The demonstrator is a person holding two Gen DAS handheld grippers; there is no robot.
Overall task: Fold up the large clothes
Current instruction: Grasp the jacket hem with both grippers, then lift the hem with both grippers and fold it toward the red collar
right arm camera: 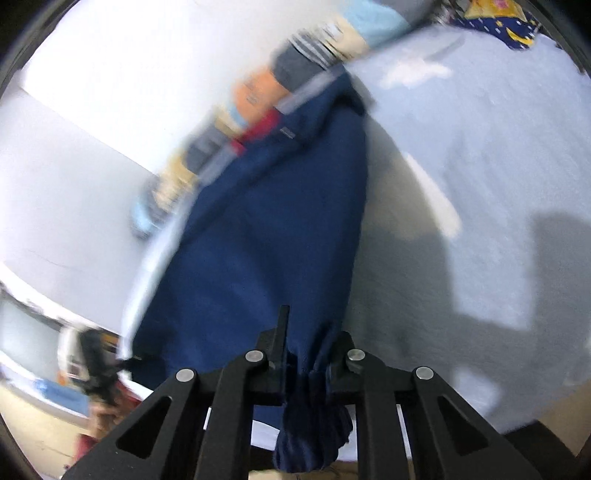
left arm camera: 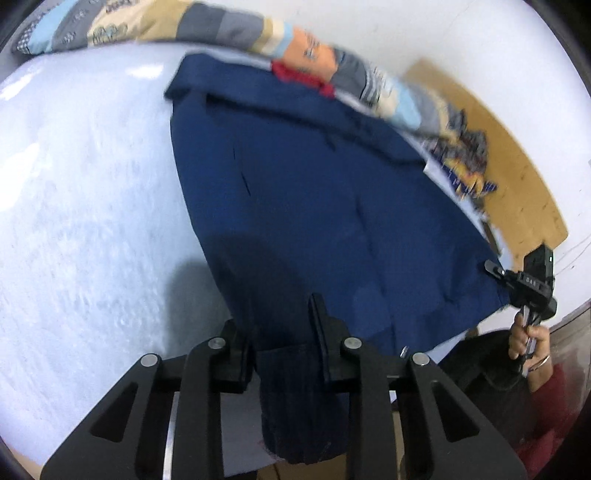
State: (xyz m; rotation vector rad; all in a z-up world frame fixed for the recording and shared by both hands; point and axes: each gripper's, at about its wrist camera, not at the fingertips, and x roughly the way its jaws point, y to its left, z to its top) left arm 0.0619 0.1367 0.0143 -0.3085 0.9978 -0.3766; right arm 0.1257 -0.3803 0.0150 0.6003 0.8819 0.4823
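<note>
A large navy blue garment (left arm camera: 314,184) lies spread on a white bed (left arm camera: 74,203), its near edge lifted off the surface. My left gripper (left arm camera: 277,321) is shut on a bunched corner of that edge, and folds of the cloth hang down between its fingers. Off to the right of the left wrist view, a hand (left arm camera: 528,339) holds my right gripper (left arm camera: 495,269) at the garment's other near corner. In the right wrist view my right gripper (right arm camera: 314,325) is shut on gathered navy garment (right arm camera: 266,240). My left gripper (right arm camera: 125,362) shows there as a blur at the lower left.
A patchwork quilt (left arm camera: 147,22) lies along the far edge of the bed, with a red cloth (left arm camera: 295,75) beside it. A wooden board (left arm camera: 517,177) and a navy-and-yellow patterned cloth (left arm camera: 465,162) sit at the right. A white wall rises behind.
</note>
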